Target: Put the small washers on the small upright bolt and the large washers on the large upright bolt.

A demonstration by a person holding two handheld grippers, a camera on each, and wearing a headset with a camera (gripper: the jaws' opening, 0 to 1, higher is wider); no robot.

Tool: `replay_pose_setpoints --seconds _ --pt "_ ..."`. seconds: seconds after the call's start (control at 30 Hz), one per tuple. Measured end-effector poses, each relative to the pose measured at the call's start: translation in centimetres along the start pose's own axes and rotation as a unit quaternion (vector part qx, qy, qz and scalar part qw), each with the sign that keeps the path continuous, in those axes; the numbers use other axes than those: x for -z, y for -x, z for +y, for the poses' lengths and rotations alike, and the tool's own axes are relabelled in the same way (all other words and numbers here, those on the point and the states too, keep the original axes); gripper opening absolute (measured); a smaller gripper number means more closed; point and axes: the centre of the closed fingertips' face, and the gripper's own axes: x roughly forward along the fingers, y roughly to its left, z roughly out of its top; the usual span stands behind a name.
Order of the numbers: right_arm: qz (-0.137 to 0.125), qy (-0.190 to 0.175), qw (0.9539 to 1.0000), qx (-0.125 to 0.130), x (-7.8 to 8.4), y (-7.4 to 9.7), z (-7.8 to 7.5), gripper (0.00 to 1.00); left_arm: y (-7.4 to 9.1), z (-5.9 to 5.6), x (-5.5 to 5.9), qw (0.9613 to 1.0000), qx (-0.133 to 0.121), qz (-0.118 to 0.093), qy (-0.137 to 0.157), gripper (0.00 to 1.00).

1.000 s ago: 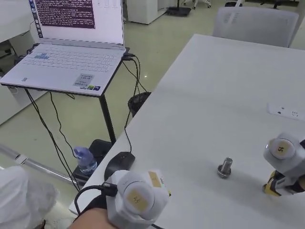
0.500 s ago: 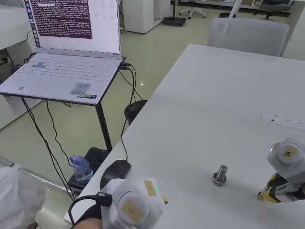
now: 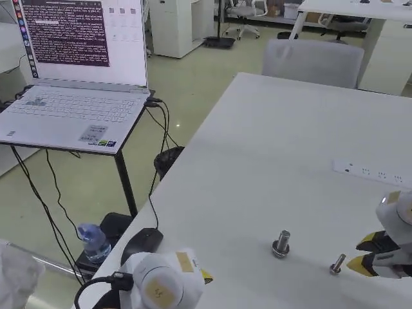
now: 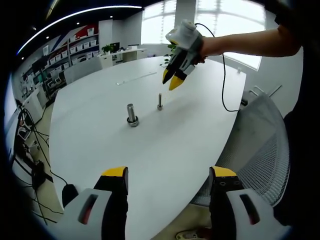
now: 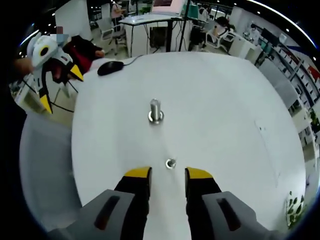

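Bolts await their washers: the small upright steel bolt point(image 5: 170, 163) stands on the white counter point(image 5: 235, 95) at low centre of the right gripper view. It sits just ahead of the right gripper point(image 5: 167, 174), in line with the narrow gap between the yellow-tipped tongs, which stand slightly apart and clamp nothing that can be seen. Beyond it, toward mid-frame, rises the large upright steel bolt point(image 5: 155, 111), near its slimmer neighbour but not touching it. At the bottom of the left gripper view, the left gripper point(image 4: 167, 180) hangs by the counter's near edge, well apart from both bolts, with its tongs spread wide and empty.

A small washer brought here would best be held flat by its rim, with its hole centred over the bolt's tip. It should be lowered straight down before the tongs part. The slim bolt appears to rest only on its head, so a sideways nudge would probably topple it.

Where the washers lie cannot be told. Whether the collar at the large bolt's foot is its own head or a washer is too small to judge. In the head view the right gripper is cut off by the frame's right edge. Farther out are a white power strip point(image 3: 370, 172) at right and an open silver laptop point(image 3: 71, 106) on a black stand at upper left.
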Motion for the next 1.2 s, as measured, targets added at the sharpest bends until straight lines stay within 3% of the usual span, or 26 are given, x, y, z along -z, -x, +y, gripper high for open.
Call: replay_pose_setpoints --seconds 0.47,0.73,0.9,1.2 --pt "-0.066 -0.052 0.9962 0.024 1.2 4.8 0.8 0.30 -0.1 0.0 -2.1 0.9995 -0.001 -0.030 0.006 0.67" --pt "-0.114 -0.109 0.9868 0.036 3.8 7.7 2.1 0.32 -0.1 -0.7 -2.5 0.9994 0.004 -0.034 0.010 0.67" --pt "-0.124 -0.124 0.9837 0.041 5.4 9.0 3.4 0.32 0.1 -1.3 -2.8 0.9994 0.005 -0.033 0.005 0.67" --pt "-0.176 -0.154 0.9715 0.037 6.1 9.8 6.3 0.37 0.3 -2.3 -3.3 0.9989 0.000 -0.046 0.011 0.67"
